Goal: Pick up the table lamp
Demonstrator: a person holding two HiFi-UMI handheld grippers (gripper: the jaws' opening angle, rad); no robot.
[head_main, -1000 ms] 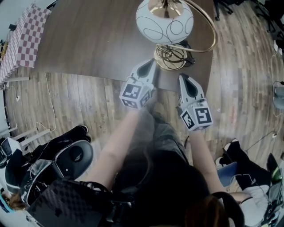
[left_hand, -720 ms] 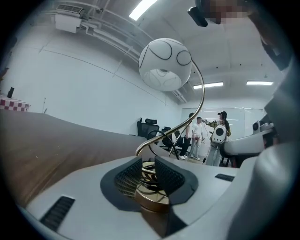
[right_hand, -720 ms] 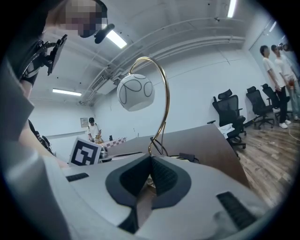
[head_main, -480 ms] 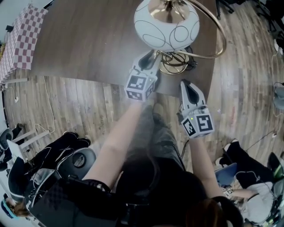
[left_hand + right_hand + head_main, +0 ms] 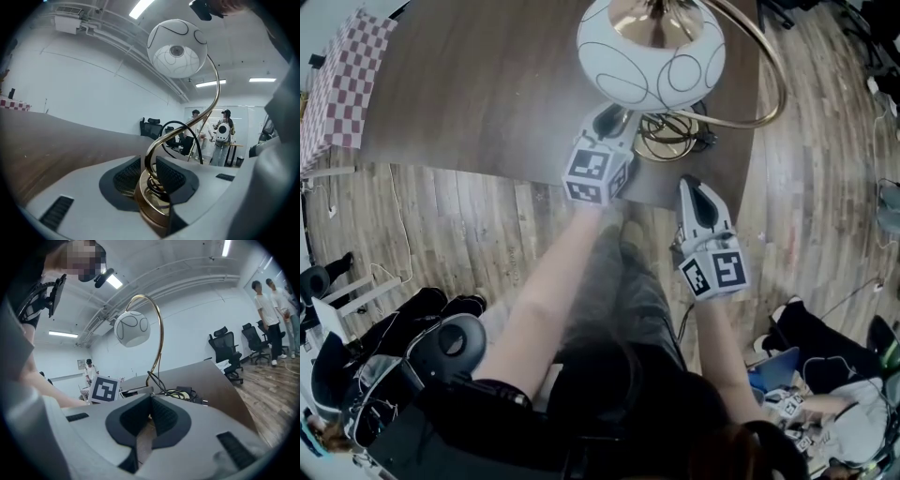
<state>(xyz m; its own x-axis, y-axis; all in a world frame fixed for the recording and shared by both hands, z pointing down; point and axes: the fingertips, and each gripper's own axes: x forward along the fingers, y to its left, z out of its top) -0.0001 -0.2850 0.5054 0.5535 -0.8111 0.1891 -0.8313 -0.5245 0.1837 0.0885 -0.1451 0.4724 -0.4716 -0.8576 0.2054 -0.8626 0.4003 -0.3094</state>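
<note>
Dark brown surface (image 5: 487, 84) over a plank floor (image 5: 441, 216), checked cloth (image 5: 342, 84) off at the far left. Near the surface's front right corner: table lamp (image 5: 652, 52), upright, with a white globe shade marked with thin black loops and a curved brass stem (image 5: 156, 140) arcing up and over from a round brass base (image 5: 153, 213) sitting flat on the surface. Black cable (image 5: 703, 139) coiled just beside the base.

Left claw (image 5: 151, 164) low over the surface's near edge, pointing almost level, set astride the stem just above the base. Jaws narrow, one ribbed pad on either side of the brass, a sliver of gap showing, no firm squeeze evident.

Right claw (image 5: 151, 401) hanging at the near edge, to the right of the left one and apart from the lamp. Jaws pressed together, nothing between them.

Farther off in the two gripper views: white walls, strip lights, black office chairs (image 5: 227, 352), a few people standing well back.
</note>
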